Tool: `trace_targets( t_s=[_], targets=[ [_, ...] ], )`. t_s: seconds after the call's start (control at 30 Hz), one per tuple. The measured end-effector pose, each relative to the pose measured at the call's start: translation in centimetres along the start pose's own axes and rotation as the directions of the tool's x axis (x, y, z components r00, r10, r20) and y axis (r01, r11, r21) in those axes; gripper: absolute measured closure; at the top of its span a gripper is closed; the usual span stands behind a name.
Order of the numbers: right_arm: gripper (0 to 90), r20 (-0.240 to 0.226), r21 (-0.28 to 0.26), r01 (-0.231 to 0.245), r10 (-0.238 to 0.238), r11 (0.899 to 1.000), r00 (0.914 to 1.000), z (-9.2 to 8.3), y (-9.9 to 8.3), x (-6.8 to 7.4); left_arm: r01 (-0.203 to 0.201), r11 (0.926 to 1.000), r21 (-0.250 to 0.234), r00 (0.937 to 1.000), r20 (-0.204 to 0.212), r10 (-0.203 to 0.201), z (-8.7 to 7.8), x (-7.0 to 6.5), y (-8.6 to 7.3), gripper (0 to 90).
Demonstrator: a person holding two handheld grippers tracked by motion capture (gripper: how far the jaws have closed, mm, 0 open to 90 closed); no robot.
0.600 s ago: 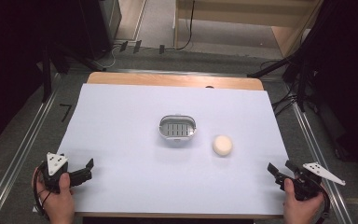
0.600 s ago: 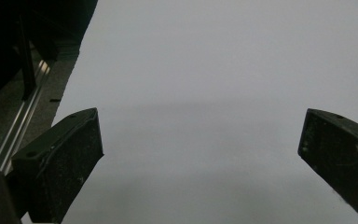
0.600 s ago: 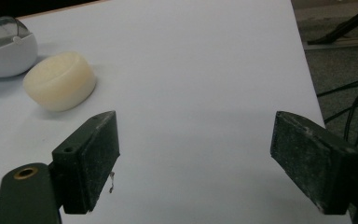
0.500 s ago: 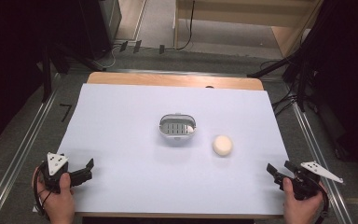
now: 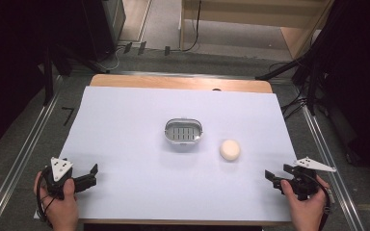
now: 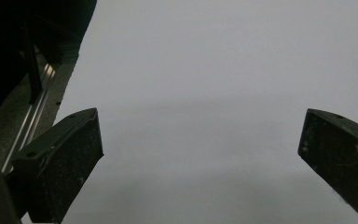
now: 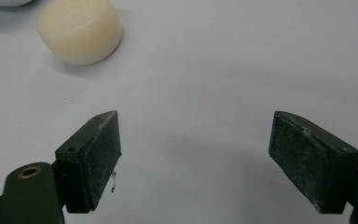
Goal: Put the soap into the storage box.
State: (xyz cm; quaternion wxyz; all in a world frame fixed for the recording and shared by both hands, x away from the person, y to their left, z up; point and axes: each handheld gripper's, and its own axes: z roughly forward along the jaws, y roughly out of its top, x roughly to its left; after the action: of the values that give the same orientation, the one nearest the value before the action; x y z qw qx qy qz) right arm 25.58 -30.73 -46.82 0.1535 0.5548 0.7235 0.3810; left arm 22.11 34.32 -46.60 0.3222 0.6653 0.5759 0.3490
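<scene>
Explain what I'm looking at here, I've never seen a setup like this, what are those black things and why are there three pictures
There is no robot here. A person sits at a table and holds a hand tool in each hand: the left gripper and the right gripper, each with two black jaws.

The high view comes from a camera fixed above the table, looking down. The other two come from small cameras mounted on the tools themselves, so you look out between each tool's jaws.

On the white table cover sit two things: a small metal dish with a slotted bottom and, beside it, a cream-coloured round block. The right gripper view shows that block up close, ahead of the jaws.

Nothing is held. Both pairs of jaws stand wide open over bare cover, near the person's edge of the table.
</scene>
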Motion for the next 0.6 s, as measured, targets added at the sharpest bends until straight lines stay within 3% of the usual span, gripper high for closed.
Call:
trace_targets(
  t_s=[0.3,0.6],
  targets=[
    [14.5,-0.034,0.092,0.035,-0.032,0.995,0.9989,2.0,1.8,1.8,0.001,1.0,-0.003,1.0,0.005,-0.001,-0.1,0.1,0.0,0.1],
    [14.4,-0.052,0.1,0.06,-0.055,0.993,0.9971,3.0,2.9,2.8,0.001,1.0,-0.006,1.0,0.007,-0.001,-0.1,0.0,0.0,0.1]
  ],
)
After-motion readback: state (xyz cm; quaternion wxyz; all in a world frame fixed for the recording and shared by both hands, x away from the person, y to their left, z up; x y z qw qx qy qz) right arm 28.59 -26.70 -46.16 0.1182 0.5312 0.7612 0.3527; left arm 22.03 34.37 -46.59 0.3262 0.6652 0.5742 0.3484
